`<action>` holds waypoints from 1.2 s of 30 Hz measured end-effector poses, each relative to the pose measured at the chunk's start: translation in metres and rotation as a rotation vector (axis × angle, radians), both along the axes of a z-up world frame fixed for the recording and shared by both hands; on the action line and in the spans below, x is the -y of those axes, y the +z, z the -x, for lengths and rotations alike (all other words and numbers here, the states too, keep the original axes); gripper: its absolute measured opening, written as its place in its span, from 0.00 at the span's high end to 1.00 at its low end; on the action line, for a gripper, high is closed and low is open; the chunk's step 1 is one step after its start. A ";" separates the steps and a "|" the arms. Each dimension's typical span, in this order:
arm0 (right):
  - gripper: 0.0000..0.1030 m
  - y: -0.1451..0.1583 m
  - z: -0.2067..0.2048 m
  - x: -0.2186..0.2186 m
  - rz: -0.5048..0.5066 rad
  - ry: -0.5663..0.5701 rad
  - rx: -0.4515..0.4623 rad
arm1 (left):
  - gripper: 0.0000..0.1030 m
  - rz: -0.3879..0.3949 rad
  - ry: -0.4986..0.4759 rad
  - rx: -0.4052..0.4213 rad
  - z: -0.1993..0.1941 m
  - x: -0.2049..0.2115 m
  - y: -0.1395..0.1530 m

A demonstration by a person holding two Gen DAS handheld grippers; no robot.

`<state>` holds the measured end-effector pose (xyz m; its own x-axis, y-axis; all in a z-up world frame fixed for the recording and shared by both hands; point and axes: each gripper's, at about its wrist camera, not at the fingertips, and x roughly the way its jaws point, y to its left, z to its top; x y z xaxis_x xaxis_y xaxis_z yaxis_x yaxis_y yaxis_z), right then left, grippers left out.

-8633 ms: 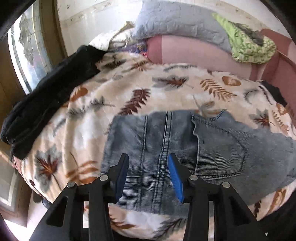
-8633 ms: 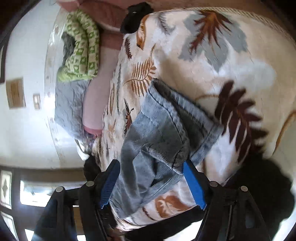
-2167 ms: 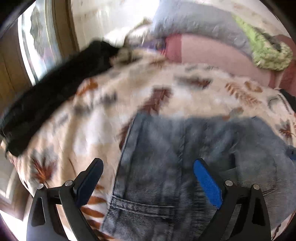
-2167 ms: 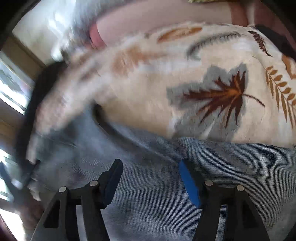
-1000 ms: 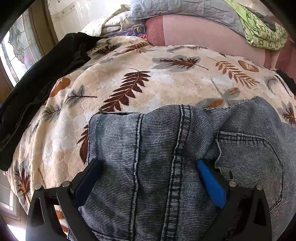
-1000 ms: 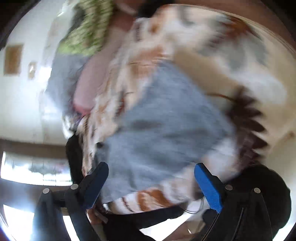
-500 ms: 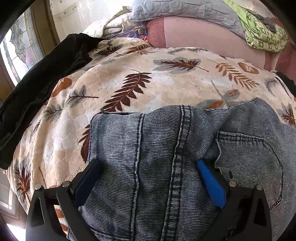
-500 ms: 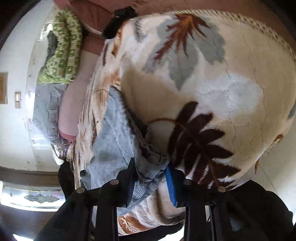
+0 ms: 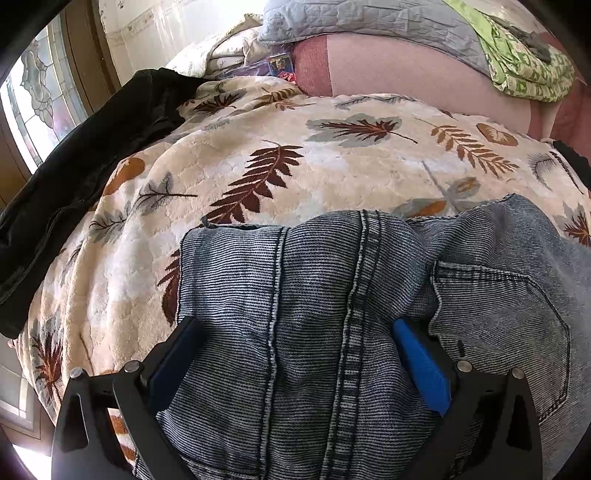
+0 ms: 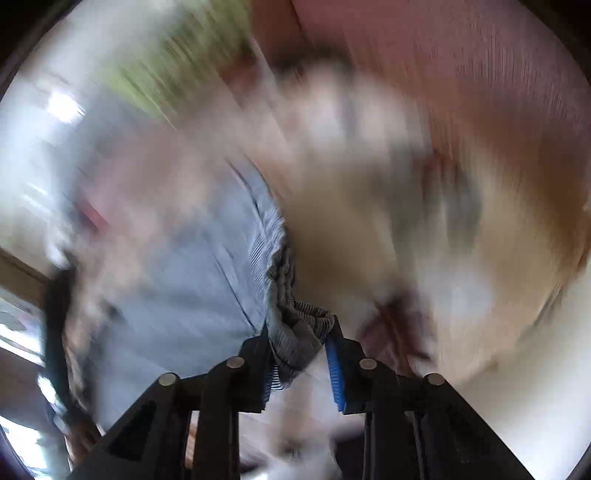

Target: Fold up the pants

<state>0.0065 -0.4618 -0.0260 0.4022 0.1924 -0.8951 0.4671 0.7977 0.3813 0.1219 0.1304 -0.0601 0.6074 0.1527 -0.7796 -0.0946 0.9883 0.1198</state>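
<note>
Blue denim pants (image 9: 314, 295) lie on a cream leaf-print blanket (image 9: 314, 158), with a back pocket (image 9: 498, 314) at the right. My left gripper (image 9: 295, 339) is open wide, its jaws resting on the denim on either side of the centre seam. In the right wrist view, which is heavily motion-blurred, my right gripper (image 10: 301, 339) is shut on a bunched edge of the pants (image 10: 295, 325), and the denim (image 10: 192, 277) stretches away to the left.
A black garment (image 9: 85, 173) lies along the blanket's left edge by a window. A pink sofa back (image 9: 406, 66), a grey quilted pillow (image 9: 369, 18) and a green patterned cloth (image 9: 524, 70) stand behind.
My right gripper closed on the pants' edge and is now swinging fast with it, blurring its view. My left gripper stays open on the denim, unmoved.
</note>
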 end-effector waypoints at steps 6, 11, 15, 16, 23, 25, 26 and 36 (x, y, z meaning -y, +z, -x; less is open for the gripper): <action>0.49 0.054 0.011 0.022 0.046 -0.090 0.142 | 0.00 -0.036 -0.013 0.019 0.010 0.013 0.028; 0.25 0.085 -0.049 0.020 0.111 0.065 0.234 | 0.00 -0.080 -0.184 0.116 0.011 0.067 0.058; 0.25 0.043 -0.120 0.027 -0.030 0.189 0.117 | 0.00 -0.086 -0.230 0.034 -0.019 0.092 0.036; 0.26 0.020 -0.134 0.026 -0.110 0.224 0.043 | 0.00 -0.087 -0.211 -0.023 -0.032 0.092 0.020; 0.85 0.049 -0.117 -0.010 0.170 0.319 0.125 | 0.00 -0.062 -0.195 -0.065 -0.040 0.081 -0.002; 0.89 0.071 -0.096 -0.022 0.286 0.316 0.222 | 0.00 -0.062 -0.190 -0.068 -0.039 0.084 -0.001; 0.89 0.065 -0.098 -0.023 0.301 0.311 0.204 | 0.00 -0.073 -0.183 -0.077 -0.040 0.087 0.000; 0.75 0.017 -0.112 0.000 0.243 0.277 0.089 | 0.00 -0.286 -0.197 -0.114 -0.091 0.151 0.001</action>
